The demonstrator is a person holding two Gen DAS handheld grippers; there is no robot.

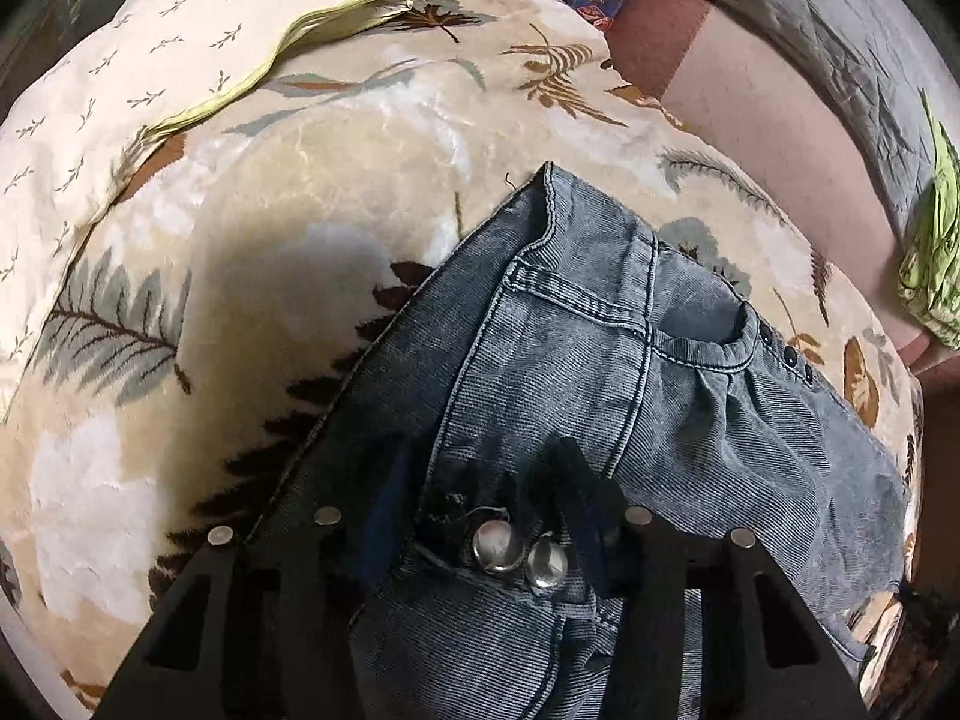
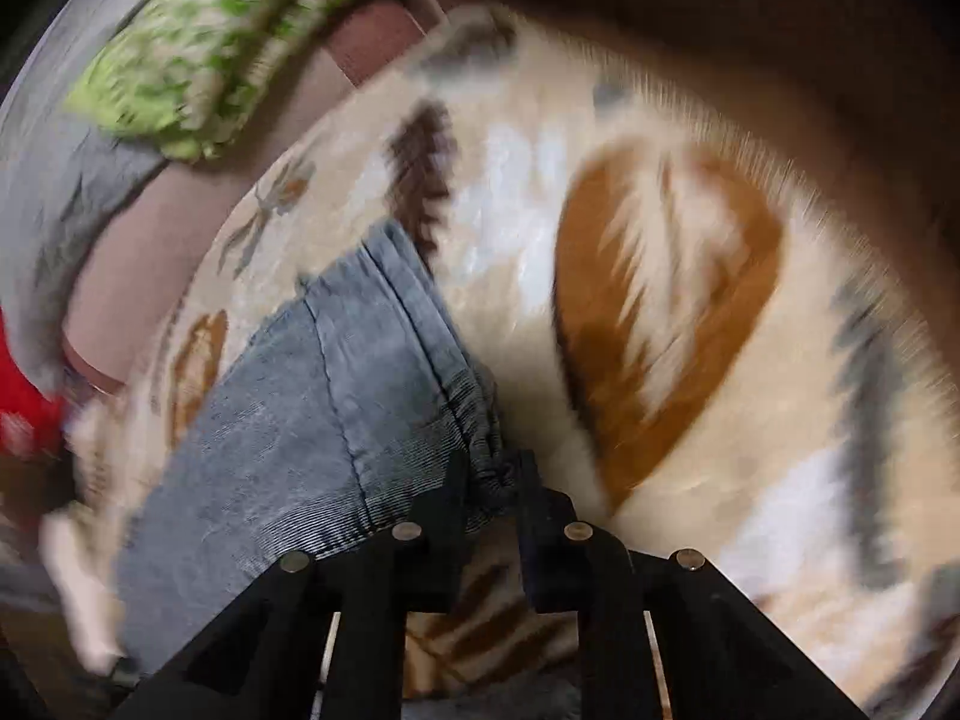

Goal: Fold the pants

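Note:
Grey-blue denim pants (image 1: 600, 360) lie on a cream blanket with a leaf print (image 1: 300, 192). In the left wrist view my left gripper (image 1: 480, 498) hangs over the waistband, its jaws wide apart on either side of the two metal buttons (image 1: 516, 546), gripping nothing. In the right wrist view my right gripper (image 2: 491, 474) is shut on a bunched edge of the pants (image 2: 300, 420), which stretch away to the left. That view is blurred by motion.
A cream pillow with green piping (image 1: 180, 48) lies at the far left. A green patterned cloth (image 1: 936, 252) and a grey quilt (image 1: 840, 42) lie at the right, also in the right wrist view (image 2: 210, 42). Pink sheet (image 1: 750, 102) borders the blanket.

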